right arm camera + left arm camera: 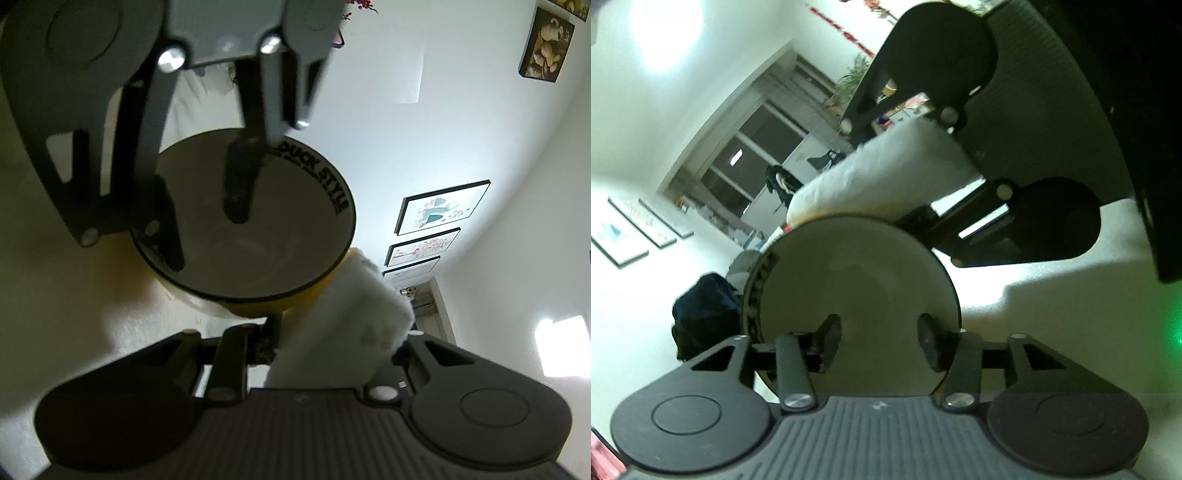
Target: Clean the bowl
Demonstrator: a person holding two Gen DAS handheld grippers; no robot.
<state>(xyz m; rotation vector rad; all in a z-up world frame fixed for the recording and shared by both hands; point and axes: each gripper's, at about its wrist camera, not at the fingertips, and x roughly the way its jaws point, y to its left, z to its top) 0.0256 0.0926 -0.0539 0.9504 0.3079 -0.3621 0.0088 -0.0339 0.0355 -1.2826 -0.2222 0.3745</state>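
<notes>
A bowl (258, 229), yellow outside, pale inside with a black lettered rim band, is held up in the air. My left gripper (879, 339) is shut on the bowl (857, 288), one finger inside and one outside its wall; it shows from above in the right wrist view (207, 236). My right gripper (328, 350) is shut on a white folded cloth (343, 325), which sits against the bowl's outer wall. In the left wrist view the cloth (879, 177) lies behind the bowl, held by the right gripper (960, 177).
Both views look up at white walls and ceiling. Framed pictures (439, 206) hang on the wall. A dark window (753, 155) and a dark bundle (705, 314) show at the left.
</notes>
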